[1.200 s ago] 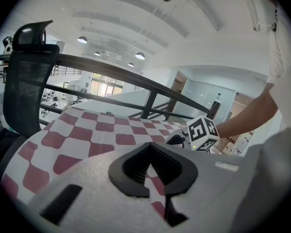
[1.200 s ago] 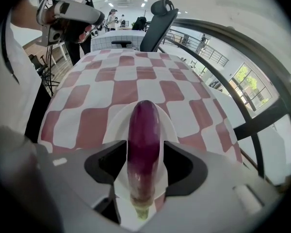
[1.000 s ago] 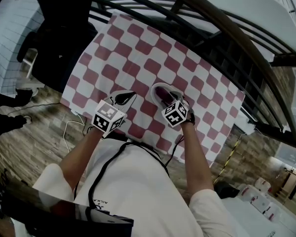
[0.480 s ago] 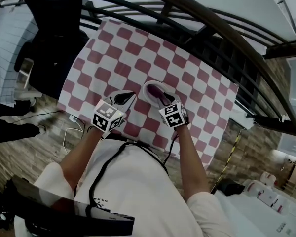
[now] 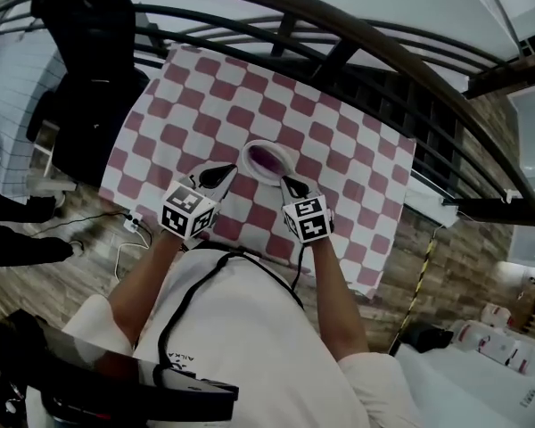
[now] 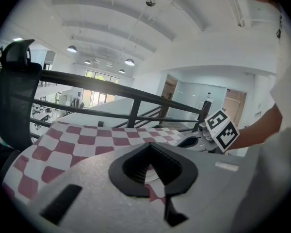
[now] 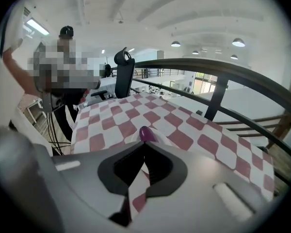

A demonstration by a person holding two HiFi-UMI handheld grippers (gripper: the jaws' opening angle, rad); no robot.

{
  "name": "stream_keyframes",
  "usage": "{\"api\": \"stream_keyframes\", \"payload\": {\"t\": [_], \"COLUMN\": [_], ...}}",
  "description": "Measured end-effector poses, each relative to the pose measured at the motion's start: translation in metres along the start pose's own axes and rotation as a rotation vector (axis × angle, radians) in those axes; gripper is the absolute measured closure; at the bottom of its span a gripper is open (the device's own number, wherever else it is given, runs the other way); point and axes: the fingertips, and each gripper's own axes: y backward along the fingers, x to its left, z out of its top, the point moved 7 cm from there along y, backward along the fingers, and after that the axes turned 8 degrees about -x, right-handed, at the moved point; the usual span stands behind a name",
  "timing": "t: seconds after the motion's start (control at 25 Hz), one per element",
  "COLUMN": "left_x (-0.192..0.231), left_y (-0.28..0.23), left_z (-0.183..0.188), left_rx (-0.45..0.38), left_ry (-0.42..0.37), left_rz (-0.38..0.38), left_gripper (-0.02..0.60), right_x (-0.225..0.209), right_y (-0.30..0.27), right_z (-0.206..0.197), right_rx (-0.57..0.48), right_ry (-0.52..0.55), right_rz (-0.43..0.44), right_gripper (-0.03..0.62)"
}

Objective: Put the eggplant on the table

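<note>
Above the near half of the desk [image 5: 357, 150], the right tongs [image 7: 144, 145] are clenched: tips meet, nothing between them, and the jaws have just been closing. The tips slant down toward a white plate [image 5: 248, 154] and stop just short of its near rim; no contact visible in the head view. The left tongs [image 6: 148, 146] are also pressed together and empty, hovering over the red-and-white checkered cloth [image 5: 205, 87] just left of the plate, apart from it. The eggplant [image 5: 267, 158], small and purple, lies in the plate, which sits on the cloth about mid-desk, between the two sets of tips. A dark railing [image 5: 357, 43] runs along the desk's far side, with a black office chair [image 5: 89, 34] at its left end.
</note>
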Motion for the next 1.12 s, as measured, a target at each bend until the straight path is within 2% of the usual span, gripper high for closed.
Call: {"api": "stream_keyframes", "payload": {"t": [0.32, 0.52, 0.88, 1.12], "left_x": [-0.051, -0.086, -0.138, -0.162], "left_y": [0.003, 0.007, 0.030, 0.055], "left_z": [-0.005, 0.007, 0.026, 0.025], "left_rx": [0.001, -0.033, -0.145, -0.179], "left_ry": [-0.017, -0.050, -0.061, -0.053], "left_rz": [-0.011, -0.027, 0.017, 0.076], "left_gripper": [0.575, 0.575, 0.575, 0.575], "right_x": [0.009, 0.008, 0.010, 0.019], "right_y": [0.076, 0.130, 0.215, 0.250], "right_z": [-0.002, 0.004, 0.001, -0.003], "right_rx": [-0.192, -0.336, -0.481, -0.529], "right_ry": [-0.133, -0.196, -0.181, -0.170], "right_rz": [-0.026, -0.065, -0.095, -0.044], "right_gripper": [0.588, 0.588, 0.588, 0.588]}}
